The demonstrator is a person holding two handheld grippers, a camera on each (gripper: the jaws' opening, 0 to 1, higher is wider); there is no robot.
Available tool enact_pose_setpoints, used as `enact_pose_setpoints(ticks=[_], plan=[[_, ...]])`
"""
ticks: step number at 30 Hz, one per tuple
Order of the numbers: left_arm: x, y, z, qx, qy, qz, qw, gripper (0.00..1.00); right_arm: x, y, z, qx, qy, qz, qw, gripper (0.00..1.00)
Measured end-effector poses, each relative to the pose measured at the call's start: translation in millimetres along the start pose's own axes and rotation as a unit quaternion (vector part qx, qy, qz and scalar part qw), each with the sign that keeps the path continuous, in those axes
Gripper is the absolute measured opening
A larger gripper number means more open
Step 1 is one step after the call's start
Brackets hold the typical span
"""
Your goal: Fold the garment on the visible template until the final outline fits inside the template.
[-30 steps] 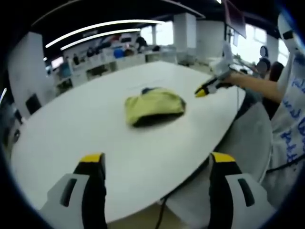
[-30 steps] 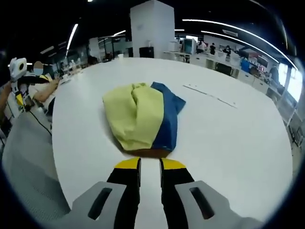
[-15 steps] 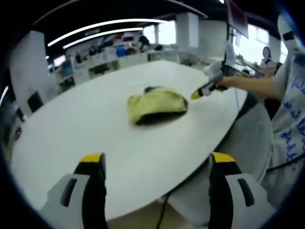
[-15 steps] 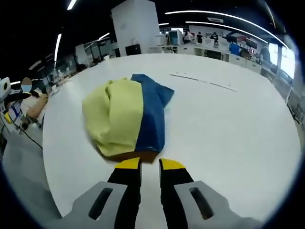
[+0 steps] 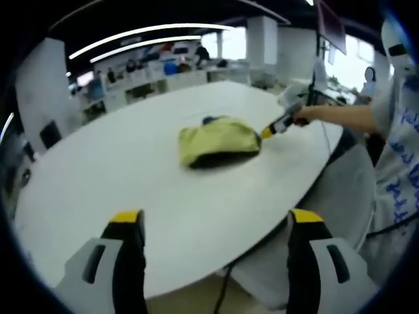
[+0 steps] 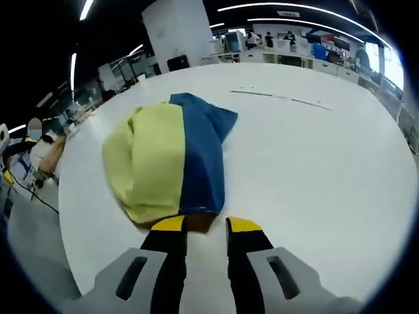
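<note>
The garment (image 6: 167,160), a bunched yellow and blue piece, lies on the white counter (image 6: 314,163), well in from its edges. No template outline can be made out under it; faint marks on the counter beyond it are too small to identify.

In the right gripper view, the right tongs (image 6: 203,226) sit at the garment's near edge. Their jaws stand slightly parted with no cloth between them, and the tips are just at the hem. This placement suggests an approach to pinch the near edge, since that edge is the free one for lifting into a fold.

In the left gripper view, the left tongs (image 5: 213,219) hang over the near rim of the counter, well apart from the garment (image 5: 219,140). Their jaws are spread wide and hold nothing. Held back, they leave the cloth unobstructed.

From that side the right tongs (image 5: 270,131), held by the person's hand (image 5: 302,118), meet the garment's right edge.
</note>
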State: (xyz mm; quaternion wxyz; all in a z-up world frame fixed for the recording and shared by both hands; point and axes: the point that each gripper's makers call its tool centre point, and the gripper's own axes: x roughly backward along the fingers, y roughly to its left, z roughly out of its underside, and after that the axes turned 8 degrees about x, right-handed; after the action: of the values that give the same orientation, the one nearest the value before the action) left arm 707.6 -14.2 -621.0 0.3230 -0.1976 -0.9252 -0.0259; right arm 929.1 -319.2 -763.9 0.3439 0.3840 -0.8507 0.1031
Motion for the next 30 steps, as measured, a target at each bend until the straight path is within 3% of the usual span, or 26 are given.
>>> enact_pose_setpoints(ticks=[18,24,30], plan=[[3.5,3.4,4.1,0.008,0.008,-0.013,0.9998,0.85,-12.0,-6.6,-3.4,-0.011,-0.009,-0.006,0.9999,0.15],[1.8,2.3,2.4,0.004,0.009,-0.010,0.9999,0.84,-8.6,-2.7,-2.3,-0.008,-0.008,-0.008,0.9999,0.04],[1.3,0.9,2.5,-0.001,0.007,-0.005,1.0000,0.85,2.3,1.2,-8.8,-0.011,-0.016,-0.006,0.9998,0.03]])
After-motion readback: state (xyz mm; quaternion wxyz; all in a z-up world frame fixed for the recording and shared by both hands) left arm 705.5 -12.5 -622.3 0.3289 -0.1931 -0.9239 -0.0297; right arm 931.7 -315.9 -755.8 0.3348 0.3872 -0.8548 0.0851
